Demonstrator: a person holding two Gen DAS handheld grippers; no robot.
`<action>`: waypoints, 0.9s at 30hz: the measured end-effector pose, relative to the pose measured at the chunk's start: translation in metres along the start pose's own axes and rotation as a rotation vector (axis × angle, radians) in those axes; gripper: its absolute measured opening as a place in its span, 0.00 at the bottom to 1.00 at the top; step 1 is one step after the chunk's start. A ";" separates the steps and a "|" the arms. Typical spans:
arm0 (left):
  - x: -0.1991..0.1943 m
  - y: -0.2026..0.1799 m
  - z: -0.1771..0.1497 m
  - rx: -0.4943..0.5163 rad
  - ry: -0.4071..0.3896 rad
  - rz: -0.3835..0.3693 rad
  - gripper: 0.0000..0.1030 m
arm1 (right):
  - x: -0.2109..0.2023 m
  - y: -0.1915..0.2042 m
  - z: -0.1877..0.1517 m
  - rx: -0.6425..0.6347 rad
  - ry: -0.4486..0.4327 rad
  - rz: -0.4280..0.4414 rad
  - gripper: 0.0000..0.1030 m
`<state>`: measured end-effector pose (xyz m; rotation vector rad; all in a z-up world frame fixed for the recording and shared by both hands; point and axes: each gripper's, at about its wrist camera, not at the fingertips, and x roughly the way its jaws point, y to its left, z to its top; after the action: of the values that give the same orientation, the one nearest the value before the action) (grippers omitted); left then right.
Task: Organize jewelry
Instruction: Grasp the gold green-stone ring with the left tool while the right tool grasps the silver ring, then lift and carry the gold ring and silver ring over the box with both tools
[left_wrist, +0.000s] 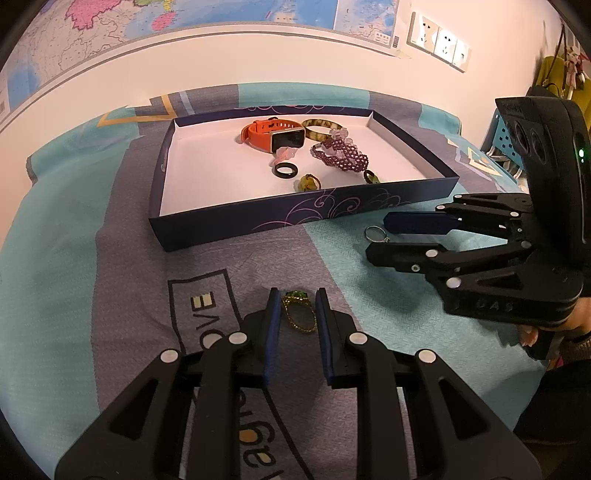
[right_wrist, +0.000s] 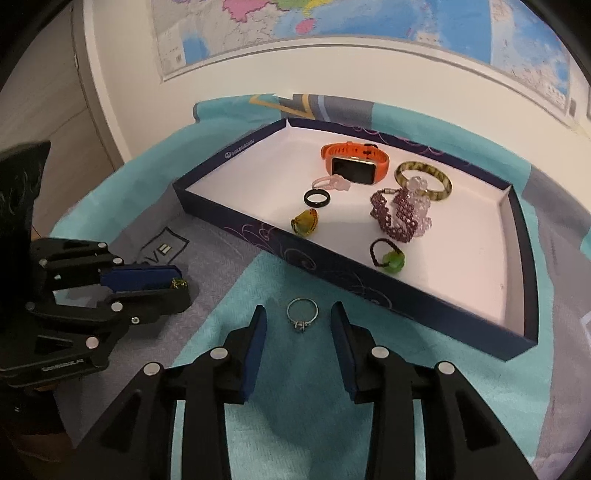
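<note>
A gold ring with a green stone (left_wrist: 298, 314) lies on the cloth, and my left gripper (left_wrist: 297, 295) is shut on it, its blue pads against both sides; the right wrist view shows the stone (right_wrist: 178, 283) at that gripper's (right_wrist: 183, 284) tips. A thin silver ring (right_wrist: 302, 314) lies flat between the fingers of my right gripper (right_wrist: 298, 307), which stands open with clear gaps on either side. In the left wrist view the silver ring (left_wrist: 375, 233) sits at the right gripper's (left_wrist: 377, 238) tips. Behind both is a dark blue box (left_wrist: 295, 218) with a white floor.
The box (right_wrist: 332, 266) holds an orange smartwatch (right_wrist: 354, 162), a mottled bangle (right_wrist: 439, 177), a purple beaded bracelet (right_wrist: 397, 218), a black ring (right_wrist: 317, 198), an amber ring (right_wrist: 306, 221) and a green-bead ring (right_wrist: 388, 256). A wall with a map rises close behind.
</note>
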<state>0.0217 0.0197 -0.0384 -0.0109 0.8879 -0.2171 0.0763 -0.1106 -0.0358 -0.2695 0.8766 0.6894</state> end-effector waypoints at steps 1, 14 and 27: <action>0.000 0.000 0.000 0.000 0.000 0.000 0.18 | 0.000 0.001 0.000 -0.005 0.000 -0.004 0.27; -0.001 -0.002 0.001 0.002 -0.006 -0.008 0.15 | -0.017 -0.002 -0.005 0.012 -0.037 0.035 0.15; -0.007 -0.007 0.003 0.010 -0.027 -0.009 0.15 | -0.033 -0.012 -0.013 0.053 -0.075 0.056 0.15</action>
<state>0.0188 0.0144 -0.0302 -0.0086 0.8602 -0.2288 0.0613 -0.1408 -0.0192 -0.1707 0.8318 0.7227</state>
